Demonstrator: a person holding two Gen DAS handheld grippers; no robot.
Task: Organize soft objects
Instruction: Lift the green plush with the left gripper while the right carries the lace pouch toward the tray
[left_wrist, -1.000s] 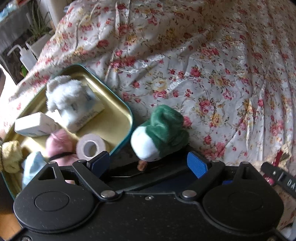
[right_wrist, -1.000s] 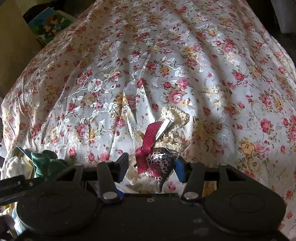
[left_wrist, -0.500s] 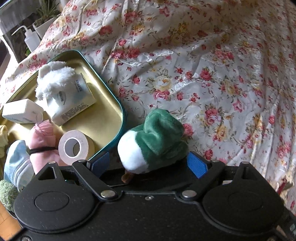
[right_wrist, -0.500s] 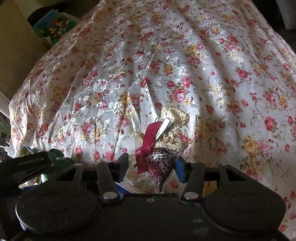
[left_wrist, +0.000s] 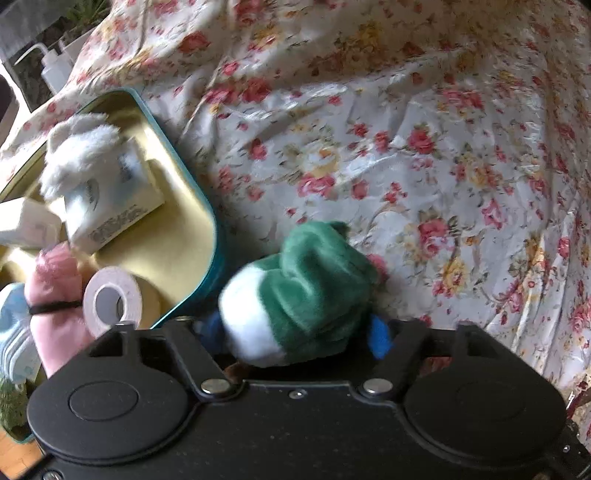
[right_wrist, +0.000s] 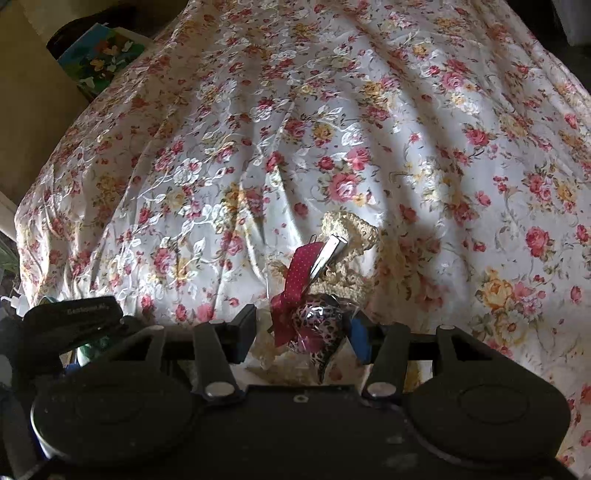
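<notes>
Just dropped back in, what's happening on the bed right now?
A person works two handheld grippers over a floral bedspread. The left gripper has just been closing its jaws on a green and white plush toy, which lies beside the teal tin that already holds other soft items. The right gripper has its jaws around a leopard-print bow with a red ribbon, over a cream crochet piece.

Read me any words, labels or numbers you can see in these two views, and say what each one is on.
No text can be read for certain.
White box in the tin: a band of print along its lower edge, too blurred to read.
Black part of the other gripper at the left edge of the right wrist view: small raised lettering, too dim to make out.
Floral cloth, tape roll, green plush: none.
</notes>
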